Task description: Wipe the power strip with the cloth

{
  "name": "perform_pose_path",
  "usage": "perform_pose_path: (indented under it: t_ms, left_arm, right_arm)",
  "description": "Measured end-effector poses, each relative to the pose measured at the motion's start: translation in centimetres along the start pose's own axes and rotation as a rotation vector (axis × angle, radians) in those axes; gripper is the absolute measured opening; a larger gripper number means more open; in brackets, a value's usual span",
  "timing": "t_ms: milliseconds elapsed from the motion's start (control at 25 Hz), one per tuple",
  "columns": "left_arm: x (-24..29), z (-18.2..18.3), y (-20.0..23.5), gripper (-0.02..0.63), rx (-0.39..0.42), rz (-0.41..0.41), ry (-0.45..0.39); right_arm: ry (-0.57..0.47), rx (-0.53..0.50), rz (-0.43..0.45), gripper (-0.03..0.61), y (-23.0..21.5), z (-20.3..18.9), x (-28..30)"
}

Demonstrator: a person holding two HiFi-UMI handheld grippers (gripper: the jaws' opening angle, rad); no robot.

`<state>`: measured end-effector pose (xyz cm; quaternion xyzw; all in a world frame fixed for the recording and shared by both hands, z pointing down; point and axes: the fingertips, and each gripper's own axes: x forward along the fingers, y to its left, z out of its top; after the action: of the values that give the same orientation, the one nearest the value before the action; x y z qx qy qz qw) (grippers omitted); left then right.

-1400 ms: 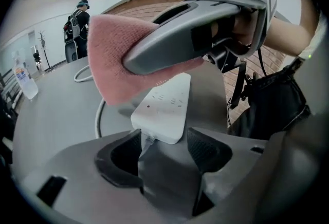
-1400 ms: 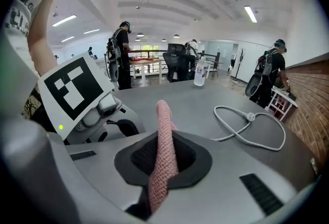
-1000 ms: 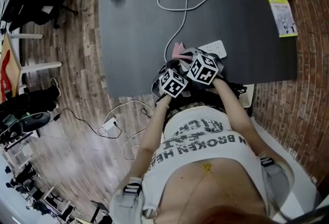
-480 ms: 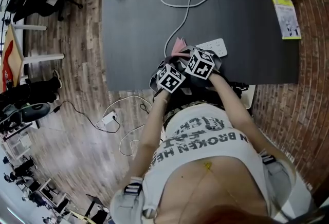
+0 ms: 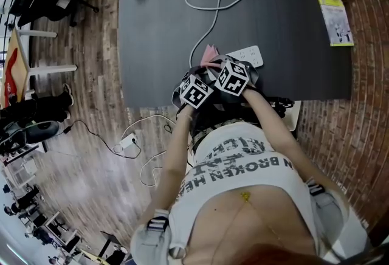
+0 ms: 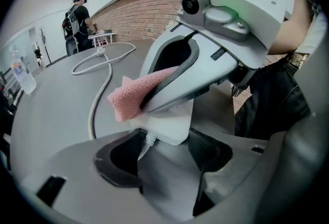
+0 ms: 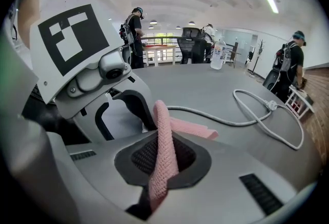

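Apparently mid-wipe: pink cloth (image 7: 163, 156) pinched tight in the right hand-held gripper (image 7: 163, 138) and pressed onto one end of the white power strip (image 5: 250, 55), down at six o'clock on the dark worktop (image 5: 158, 27), close to its front edge. Steadied at that same end by the left hand-held gripper (image 6: 160, 140), seemingly closed against the strip's two sides, right where the cord leaves. Judged only begun, with cloth on the nine o'clock end alone, and the bare stretch running toward three o'clock left to rub down.
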<state>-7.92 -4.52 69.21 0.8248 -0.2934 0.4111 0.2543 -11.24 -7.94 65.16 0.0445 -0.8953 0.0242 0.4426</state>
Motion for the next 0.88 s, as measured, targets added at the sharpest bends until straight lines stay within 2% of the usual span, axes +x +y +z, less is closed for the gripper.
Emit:
perform_pose_path:
  t_ms: [520,880]
  left_arm:
    - [0.4,0.0,-0.3,0.273,0.002,0.036,0.015]
    - [0.4,-0.1,-0.2,0.273,0.008,0.048,0.022]
  right_arm:
    - [-0.012,0.062,-0.053,0.016,-1.9,-2.8,-2.3]
    - [-0.016,0.067,-0.078,0.017,-2.2,-3.1,-2.4]
